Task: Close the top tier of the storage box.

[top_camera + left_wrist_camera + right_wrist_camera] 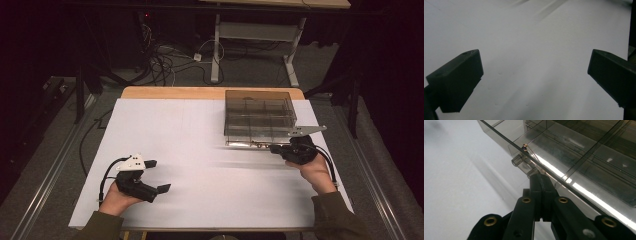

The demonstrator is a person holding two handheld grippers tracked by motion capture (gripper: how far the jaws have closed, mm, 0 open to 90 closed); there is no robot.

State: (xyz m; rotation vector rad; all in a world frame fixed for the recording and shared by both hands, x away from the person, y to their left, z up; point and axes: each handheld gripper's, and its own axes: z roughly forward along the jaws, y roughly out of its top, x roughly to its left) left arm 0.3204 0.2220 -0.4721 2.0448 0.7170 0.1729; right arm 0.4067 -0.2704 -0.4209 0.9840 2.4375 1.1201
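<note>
The clear compartment box [258, 116] stands on the white table [200, 150] in the upper right of the high view, its far edge close to the table's wooden back strip [170, 92]. Internal dividers split the box into a grid of compartments, and its smoky transparent lid lies closed on top.

The right gripper [278, 148] sits at the box's near right corner, in the right centre of the high view, held by the person's right hand [316, 170]. In the right gripper view the two black jaws are pressed together, clenched, with their tips at the small clear latch tab [520, 160] on the box's front edge in the middle of that frame. Whether the tab or the lid edge is pinched between the tips cannot be told. A thin metal wire hinge [527, 148] shows just above the tab.

The left gripper [157, 176] rests in the lower left of the high view, well apart from the box, held by the left hand [116, 199]. In the left gripper view its jaws stand wide apart, released, with bare white table surface between them
</note>
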